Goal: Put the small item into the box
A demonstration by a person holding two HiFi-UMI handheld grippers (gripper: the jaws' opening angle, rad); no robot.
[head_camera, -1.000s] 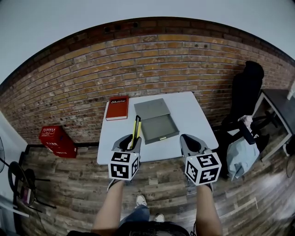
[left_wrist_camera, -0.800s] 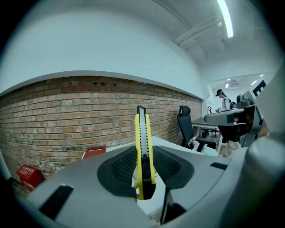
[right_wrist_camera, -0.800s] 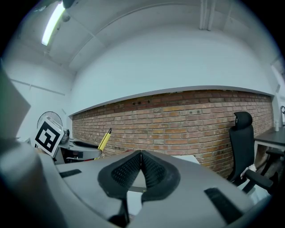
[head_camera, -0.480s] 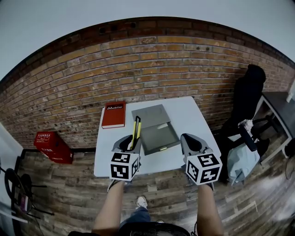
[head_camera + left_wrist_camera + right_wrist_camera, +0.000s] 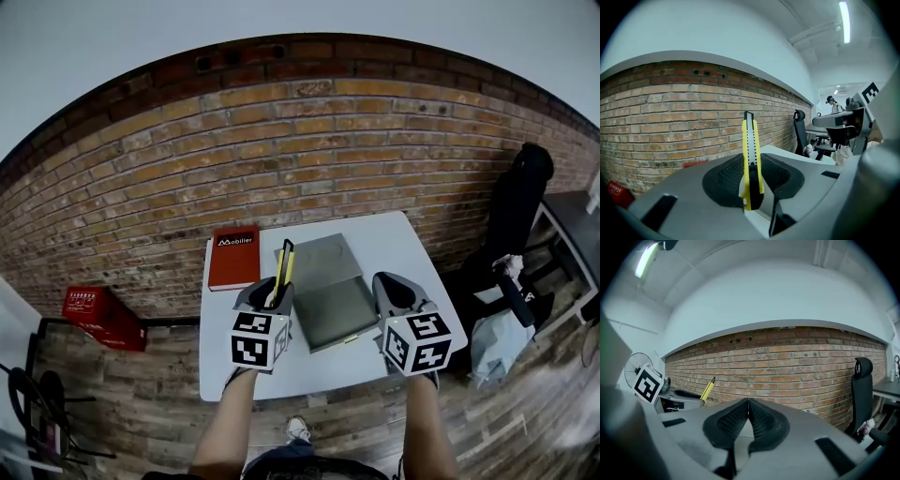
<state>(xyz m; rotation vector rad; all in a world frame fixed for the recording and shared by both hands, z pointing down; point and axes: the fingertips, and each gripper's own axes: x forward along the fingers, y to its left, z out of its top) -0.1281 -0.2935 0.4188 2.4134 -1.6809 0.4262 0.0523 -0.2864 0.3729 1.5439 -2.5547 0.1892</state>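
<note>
On the floor off the desk's left edge stands a red crate [image 5: 103, 317]. At the far left corner of the white desk [image 5: 398, 246] lies a red book [image 5: 234, 258]. Its cover carries white lettering, too small for me to read surely. I hold my left gripper [image 5: 751, 165] off the desk over its left part. Its jaws pinch a yellow utility knife [image 5: 283, 270] by one end, and the rest sticks out beyond the jaws toward the brick wall [image 5: 309, 159], black tip foremost.

Just right of the knife, in the middle of the desk, sits the grey box [image 5: 339, 311]. It is open, and its inside shows only flat grey. A small yellowish tag [image 5: 349, 339] marks its near wall. The grey lid [image 5: 317, 259] lies against the box's far side, toward the desk's far edge.

My right gripper [image 5: 748, 409] hovers by the box's right side, jaws pressed together pad to pad. Beyond the desk's right edge stands a black office chair [image 5: 520, 202], with a pale bundle [image 5: 497, 328] near it.
</note>
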